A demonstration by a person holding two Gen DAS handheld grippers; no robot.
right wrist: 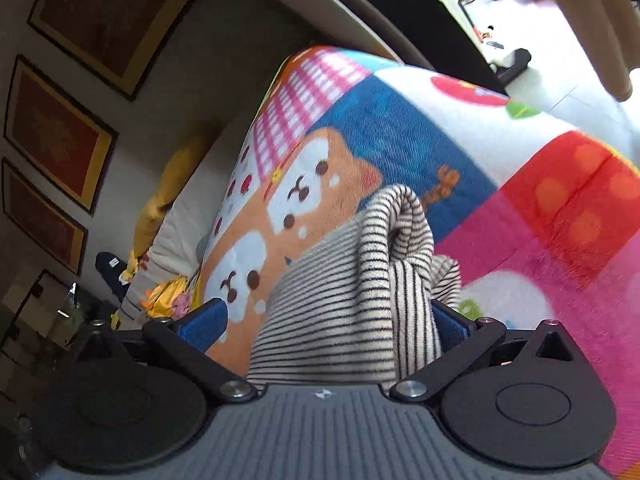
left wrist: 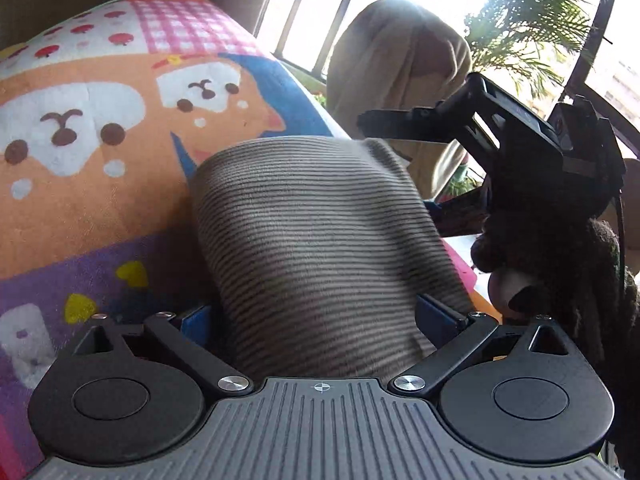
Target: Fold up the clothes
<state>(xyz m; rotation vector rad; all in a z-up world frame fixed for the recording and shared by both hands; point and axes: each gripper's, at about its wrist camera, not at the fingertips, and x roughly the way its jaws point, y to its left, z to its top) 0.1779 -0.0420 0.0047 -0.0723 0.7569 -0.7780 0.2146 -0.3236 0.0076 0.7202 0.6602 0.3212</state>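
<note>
A grey-and-black striped garment point(left wrist: 312, 232) lies on a colourful cartoon-bear blanket point(left wrist: 100, 200). In the left wrist view it fills the space between the wide-apart blue pads point(left wrist: 196, 320) of my left gripper point(left wrist: 316, 316), which is open, and it hides the fingertips. In the right wrist view the same striped garment point(right wrist: 360, 300) is bunched into a rolled fold between the spread fingers of my right gripper point(right wrist: 328, 320), also open. Its left blue pad point(right wrist: 206, 322) stands clear of the cloth. The right gripper's black body point(left wrist: 560, 148) shows at the far end of the garment, held by a dark-gloved hand point(left wrist: 560, 248).
The blanket point(right wrist: 540, 240) covers a soft raised surface. A beige draped cloth point(left wrist: 400, 60), a palm plant point(left wrist: 532, 20) and bright windows stand behind. The right wrist view shows framed pictures point(right wrist: 60, 136) on the wall, a yellow cushion point(right wrist: 168, 192) and a light floor point(right wrist: 560, 80).
</note>
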